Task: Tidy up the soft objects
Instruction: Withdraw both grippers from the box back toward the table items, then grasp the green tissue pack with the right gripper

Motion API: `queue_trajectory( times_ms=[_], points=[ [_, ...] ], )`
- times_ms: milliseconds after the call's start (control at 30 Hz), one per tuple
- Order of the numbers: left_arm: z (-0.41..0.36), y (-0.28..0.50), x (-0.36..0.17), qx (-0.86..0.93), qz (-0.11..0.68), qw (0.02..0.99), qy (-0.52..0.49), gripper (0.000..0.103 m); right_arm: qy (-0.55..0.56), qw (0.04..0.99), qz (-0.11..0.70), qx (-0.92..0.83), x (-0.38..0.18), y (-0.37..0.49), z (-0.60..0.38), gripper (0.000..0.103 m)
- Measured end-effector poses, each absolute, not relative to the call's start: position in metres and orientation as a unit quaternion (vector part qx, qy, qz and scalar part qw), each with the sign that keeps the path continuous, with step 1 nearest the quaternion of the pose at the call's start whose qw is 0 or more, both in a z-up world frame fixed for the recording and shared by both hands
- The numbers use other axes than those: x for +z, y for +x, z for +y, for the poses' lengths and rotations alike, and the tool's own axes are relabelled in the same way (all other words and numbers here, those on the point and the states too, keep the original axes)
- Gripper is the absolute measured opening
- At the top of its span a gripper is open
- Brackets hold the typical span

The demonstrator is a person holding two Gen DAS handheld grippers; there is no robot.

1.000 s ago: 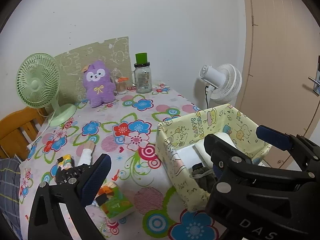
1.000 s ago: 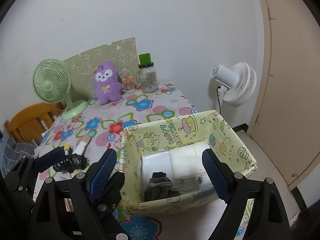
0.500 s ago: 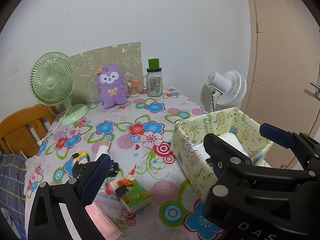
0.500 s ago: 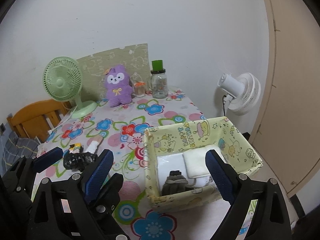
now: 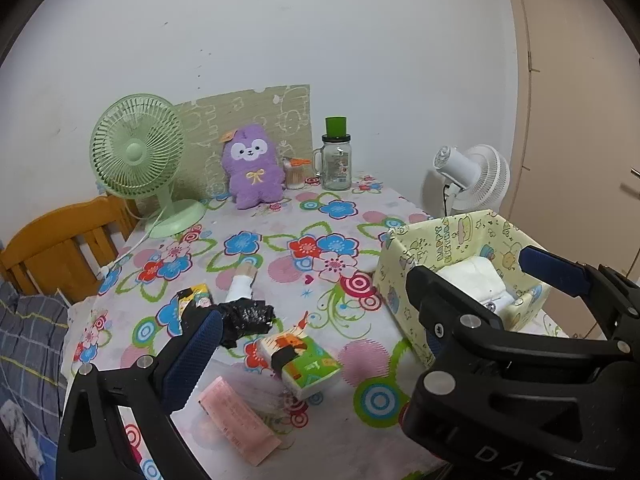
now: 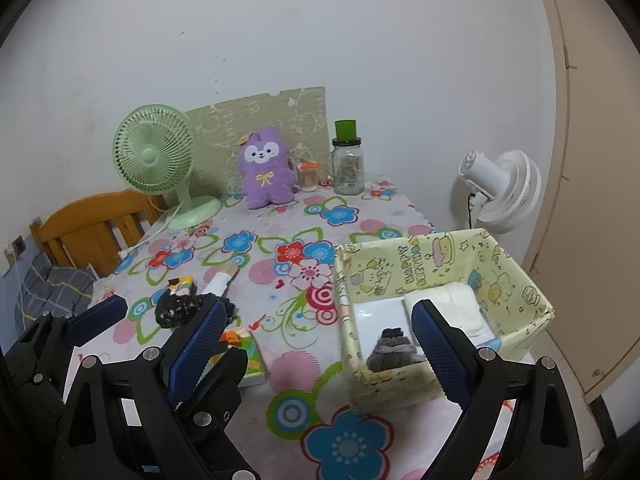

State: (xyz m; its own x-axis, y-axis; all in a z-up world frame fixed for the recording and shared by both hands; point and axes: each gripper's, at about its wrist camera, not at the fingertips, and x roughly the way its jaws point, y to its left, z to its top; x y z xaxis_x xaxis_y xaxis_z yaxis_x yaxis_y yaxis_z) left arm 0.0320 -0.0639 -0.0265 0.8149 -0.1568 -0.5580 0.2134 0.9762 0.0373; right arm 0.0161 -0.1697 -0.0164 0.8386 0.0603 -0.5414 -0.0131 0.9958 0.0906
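Reading "DAS" in pale raised letters on its black body, the left gripper holds both blue ribbed fingers wide apart above the table, gripping nothing. The right gripper is spread just as wide and is also empty; its left pad sits over the tissue pack, its right pad over the box.

Between and beyond the left gripper's fingers lie a crumpled black soft item with pale flecks, a white rolled sock with a tan cuff, and a small yellow-and-black packet, all close together on the floral tablecloth. Nearer the camera rest a green-and-orange tissue pack and a flat pink packet.

The yellow fabric box stands at the table's right edge, printed with cartoon figures and "HAPPY BIRTHDAY". Inside it are a knotted grey sock bundle, a folded white cloth and a glossy white pack.

At the far edge stand a fluffy purple plush toy, a green desk fan and a glass jar with a green lid.
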Motion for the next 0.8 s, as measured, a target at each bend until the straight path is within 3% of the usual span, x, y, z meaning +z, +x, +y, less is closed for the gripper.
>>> queue_trajectory(
  times_ms=[800],
  points=[
    [-0.016, 0.040, -0.061, -0.064, 0.329, 0.942, 0.032, 0.102, 0.015, 0.950, 0.305, 0.058, -0.047, 0.029, -0.121, 0.096]
  ],
)
